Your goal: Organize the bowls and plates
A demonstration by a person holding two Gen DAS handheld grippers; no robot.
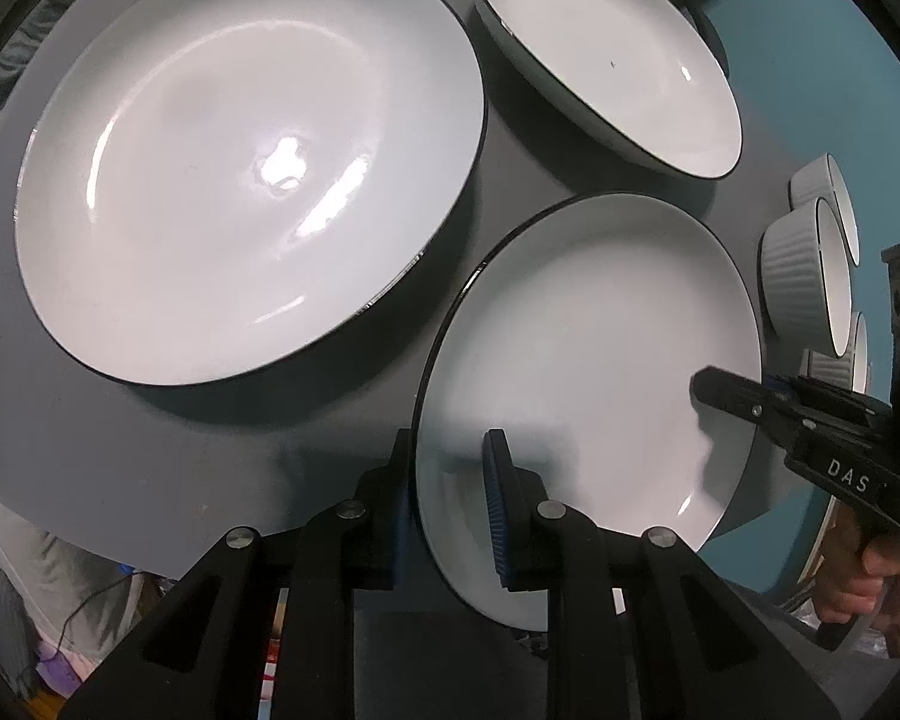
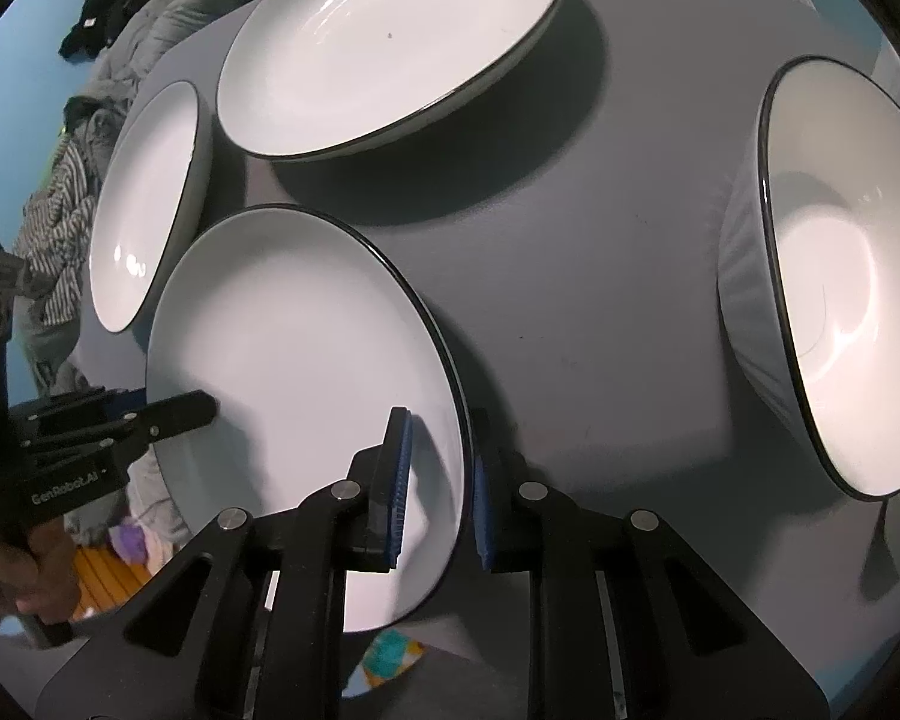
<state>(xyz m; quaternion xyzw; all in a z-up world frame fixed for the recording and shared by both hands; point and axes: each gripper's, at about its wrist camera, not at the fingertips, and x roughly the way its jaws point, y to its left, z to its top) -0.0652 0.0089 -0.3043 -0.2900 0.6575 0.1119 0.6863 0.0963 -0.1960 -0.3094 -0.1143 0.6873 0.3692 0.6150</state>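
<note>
Three plates and three ribbed bowls [image 1: 801, 276] stood on the grey table [image 1: 120, 450]; both the left gripper [image 1: 450, 498] and right gripper [image 2: 438, 480] pinched opposite rims of one tilted plate [image 1: 582, 360] between their fingers.

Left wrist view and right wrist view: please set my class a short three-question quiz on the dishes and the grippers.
1. True or false: the left gripper and the right gripper both straddle the rim of the same white, black-rimmed ceramic plate.
2. Choose one: the largest white round plate is A) stacked on a bowl, B) lying on the grey table, C) held in a gripper.
3. Fill in: the white ribbed bowls have ___ rims.
Key: 1 true; 2 B; 3 black.
</note>
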